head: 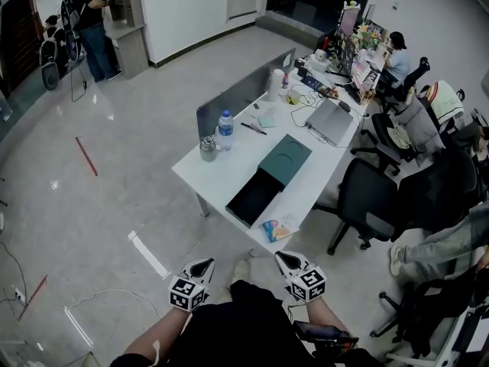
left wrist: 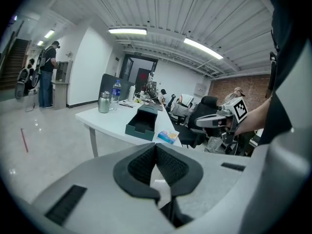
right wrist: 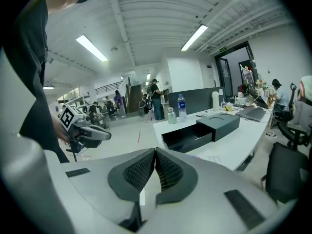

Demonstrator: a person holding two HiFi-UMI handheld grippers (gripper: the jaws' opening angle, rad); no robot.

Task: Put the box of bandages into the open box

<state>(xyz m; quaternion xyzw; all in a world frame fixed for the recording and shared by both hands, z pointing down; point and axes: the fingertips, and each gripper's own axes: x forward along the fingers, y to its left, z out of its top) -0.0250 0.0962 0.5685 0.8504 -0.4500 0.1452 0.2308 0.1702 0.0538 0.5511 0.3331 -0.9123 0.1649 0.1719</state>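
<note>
Jaws together, both pairs empty

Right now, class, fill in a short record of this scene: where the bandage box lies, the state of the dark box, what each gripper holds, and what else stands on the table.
bandage box: on the near edge of the white table, just right of the open box, not inside it
open box: dark green, tray slid out toward the person, looks empty
left gripper: shut, empty, low and short of the table
right gripper: shut, empty, likewise
also on table: water bottle, metal flask, laptop
task: not yet begun
</note>
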